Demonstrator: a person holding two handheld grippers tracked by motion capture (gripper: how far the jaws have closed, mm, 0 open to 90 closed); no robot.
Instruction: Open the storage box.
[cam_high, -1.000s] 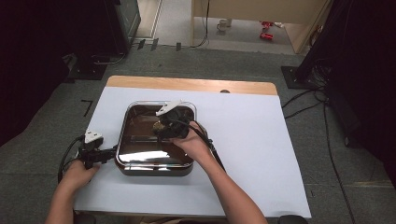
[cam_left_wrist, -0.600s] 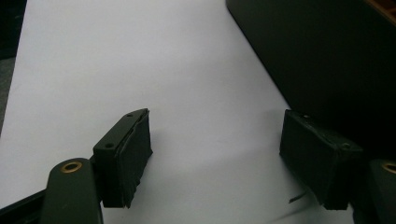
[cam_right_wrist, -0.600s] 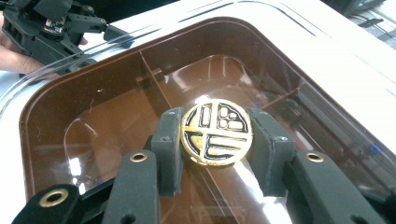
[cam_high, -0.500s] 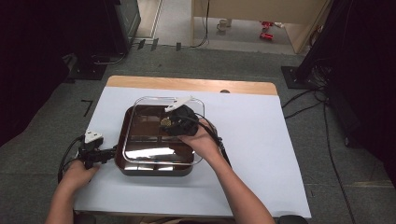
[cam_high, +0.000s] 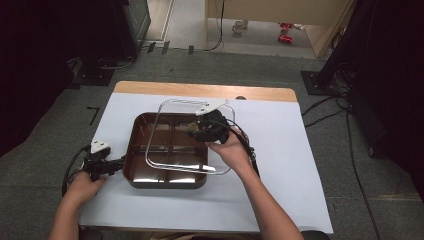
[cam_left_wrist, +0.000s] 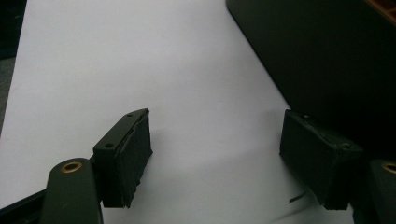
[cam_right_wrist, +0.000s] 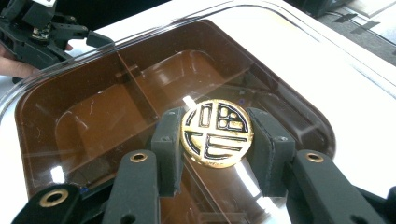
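Sign: gold-and-black emblem of bars and dots on round knob of clear lid | readable words: none

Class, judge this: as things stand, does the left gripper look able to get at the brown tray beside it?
Probably yes: the left gripper is open, one pad already against the tray wall, with bare table between.

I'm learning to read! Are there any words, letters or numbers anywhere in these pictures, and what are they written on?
No readable words or numbers anywhere.
The gold knob of the clear lid, clamped by the right gripper, bears a black ornamental sign of bars and dots, not letters I can read.
The brown tray, the white table cover and the left gripper carry no text.
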